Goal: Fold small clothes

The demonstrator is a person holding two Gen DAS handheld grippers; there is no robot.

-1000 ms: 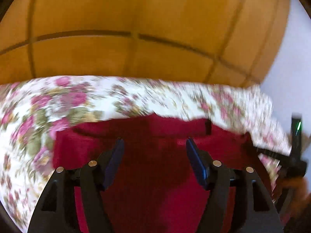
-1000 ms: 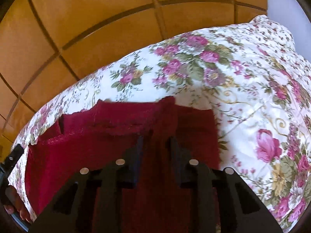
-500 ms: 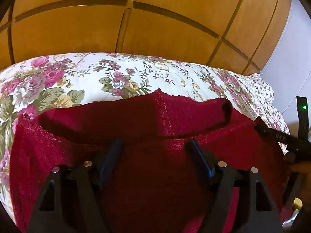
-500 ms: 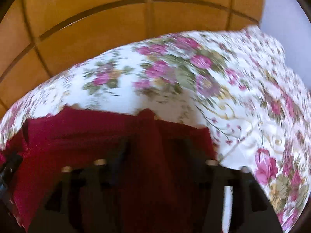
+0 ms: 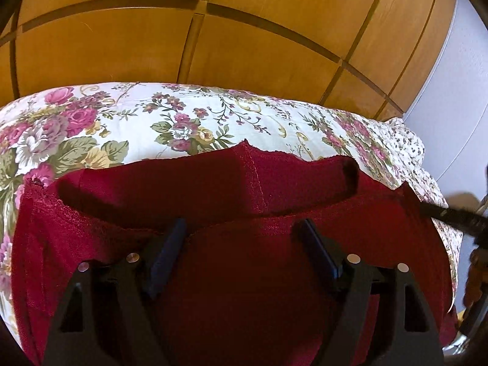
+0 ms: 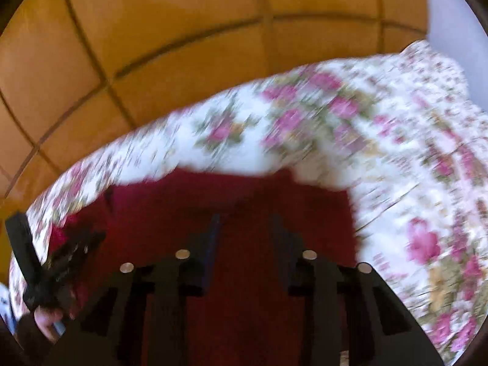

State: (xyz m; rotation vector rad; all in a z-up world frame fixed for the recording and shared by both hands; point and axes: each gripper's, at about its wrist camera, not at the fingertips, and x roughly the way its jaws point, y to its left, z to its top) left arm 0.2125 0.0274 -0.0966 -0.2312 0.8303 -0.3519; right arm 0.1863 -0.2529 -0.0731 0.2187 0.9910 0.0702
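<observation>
A dark red knitted garment (image 5: 244, 274) lies on a floral bedspread (image 5: 189, 122), its far part folded into a flap with a seam down the middle. My left gripper (image 5: 244, 228) is open just above the red cloth, holding nothing. In the blurred right wrist view the same garment (image 6: 244, 274) fills the lower middle. My right gripper (image 6: 244, 222) is open over it, jaws apart and empty. The right gripper's tip (image 5: 457, 216) shows at the left view's right edge.
A wooden panelled wall (image 5: 244, 30) stands behind the bed. A pale wall (image 5: 457, 91) is at the right. The bedspread (image 6: 396, 152) stretches right of the garment. The left gripper (image 6: 55, 268) and a hand show at the right view's left edge.
My right gripper has let go of the red cloth and opened, and that view is moving. My left gripper has come lower and closer over the garment, still open.
</observation>
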